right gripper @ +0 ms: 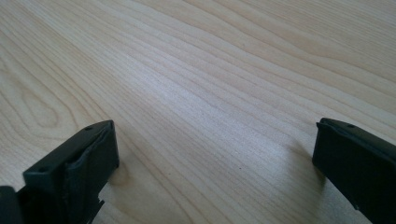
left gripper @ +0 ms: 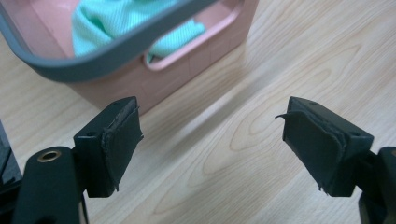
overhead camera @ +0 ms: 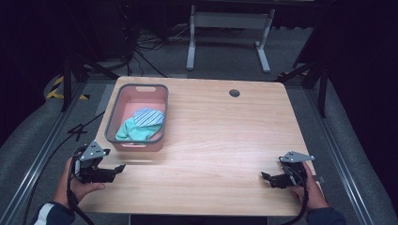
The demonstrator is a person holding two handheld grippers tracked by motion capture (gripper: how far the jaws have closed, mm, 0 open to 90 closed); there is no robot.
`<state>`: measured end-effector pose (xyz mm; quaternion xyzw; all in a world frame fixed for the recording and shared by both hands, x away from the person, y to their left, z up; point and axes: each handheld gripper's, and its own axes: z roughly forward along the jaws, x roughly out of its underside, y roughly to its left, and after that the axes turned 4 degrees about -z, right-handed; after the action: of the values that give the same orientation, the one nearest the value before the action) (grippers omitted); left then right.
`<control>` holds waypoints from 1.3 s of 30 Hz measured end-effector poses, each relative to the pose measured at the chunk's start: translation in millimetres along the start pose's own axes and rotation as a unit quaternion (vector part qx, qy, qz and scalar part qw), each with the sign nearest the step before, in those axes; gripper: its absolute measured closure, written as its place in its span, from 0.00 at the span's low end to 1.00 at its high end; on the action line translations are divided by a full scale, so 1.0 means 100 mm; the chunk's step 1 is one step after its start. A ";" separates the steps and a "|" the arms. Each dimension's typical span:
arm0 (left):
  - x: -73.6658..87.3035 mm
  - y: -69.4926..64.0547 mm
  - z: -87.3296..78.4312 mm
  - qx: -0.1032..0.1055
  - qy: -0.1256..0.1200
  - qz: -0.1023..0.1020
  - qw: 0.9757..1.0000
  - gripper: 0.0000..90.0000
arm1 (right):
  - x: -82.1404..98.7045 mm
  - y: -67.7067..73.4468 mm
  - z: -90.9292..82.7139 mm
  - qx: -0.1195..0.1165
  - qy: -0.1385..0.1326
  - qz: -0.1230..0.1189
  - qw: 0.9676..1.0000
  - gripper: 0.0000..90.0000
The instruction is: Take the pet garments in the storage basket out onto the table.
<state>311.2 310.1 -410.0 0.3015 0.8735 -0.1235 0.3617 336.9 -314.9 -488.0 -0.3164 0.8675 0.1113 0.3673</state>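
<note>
Pink basket holds cloths at the table's far left; both tools, left tool and right tool, gape wide, empty. Probably approach cloth from above.

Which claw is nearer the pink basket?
Left. The left claw sits just below the pink basket, near its front wall; the right claw is far across the table.

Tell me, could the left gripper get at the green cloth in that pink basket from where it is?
Probably yes. The left gripper sits just in front of the pink basket, jaws open, and the green cloth lies uncovered near the front wall. Only the rim needs clearing.
</note>
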 end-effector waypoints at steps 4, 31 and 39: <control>-0.06 0.03 -0.07 -0.006 -0.008 -0.001 1.000 0.21 | 0.00 0.00 0.00 0.000 0.000 -0.001 1.000 0.01; -1.00 0.19 0.27 -0.025 0.038 0.056 0.997 0.18 | 0.01 0.00 0.00 0.001 0.000 -0.004 1.000 0.01; -1.18 0.28 0.51 -0.030 0.063 0.056 0.996 0.18 | 0.01 0.00 0.00 0.000 0.000 -0.004 1.000 0.01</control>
<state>422.5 258.5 -362.4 0.3461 0.8795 -0.0579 0.3213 336.7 -315.6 -488.1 -0.3196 0.8664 0.1094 0.3677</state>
